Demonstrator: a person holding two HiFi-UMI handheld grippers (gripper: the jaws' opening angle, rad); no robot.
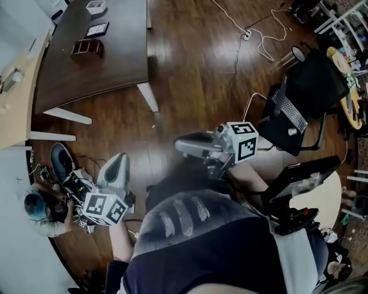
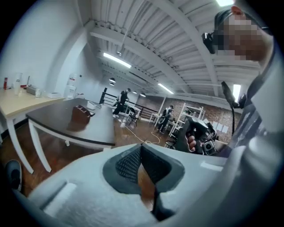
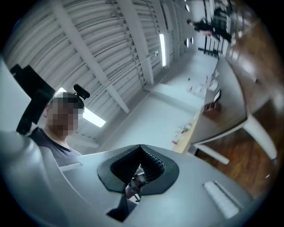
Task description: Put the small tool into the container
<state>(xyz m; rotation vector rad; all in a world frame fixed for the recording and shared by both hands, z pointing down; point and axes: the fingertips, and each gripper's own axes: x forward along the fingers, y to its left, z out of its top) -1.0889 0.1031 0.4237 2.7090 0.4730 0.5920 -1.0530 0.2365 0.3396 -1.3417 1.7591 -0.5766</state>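
A brown open container (image 1: 87, 47) stands on the dark table (image 1: 109, 69) at the far upper left, with a flat black tray (image 1: 96, 28) and a white box (image 1: 96, 7) behind it. I cannot pick out the small tool. My left gripper (image 1: 119, 158) hangs low at my left side, well short of the table, jaws shut and nothing between them (image 2: 141, 147). My right gripper (image 1: 179, 143) is held at mid-height, pointing left, its jaws meeting at the tips (image 3: 141, 149) with nothing held. The container (image 2: 81, 114) shows far off in the left gripper view.
A light wooden bench (image 1: 14, 97) runs along the left edge. A person (image 1: 37, 209) crouches by gear on the floor at lower left. A black chair with a keyboard (image 1: 296, 109) stands at the right; a cable (image 1: 253, 31) trails over the wood floor.
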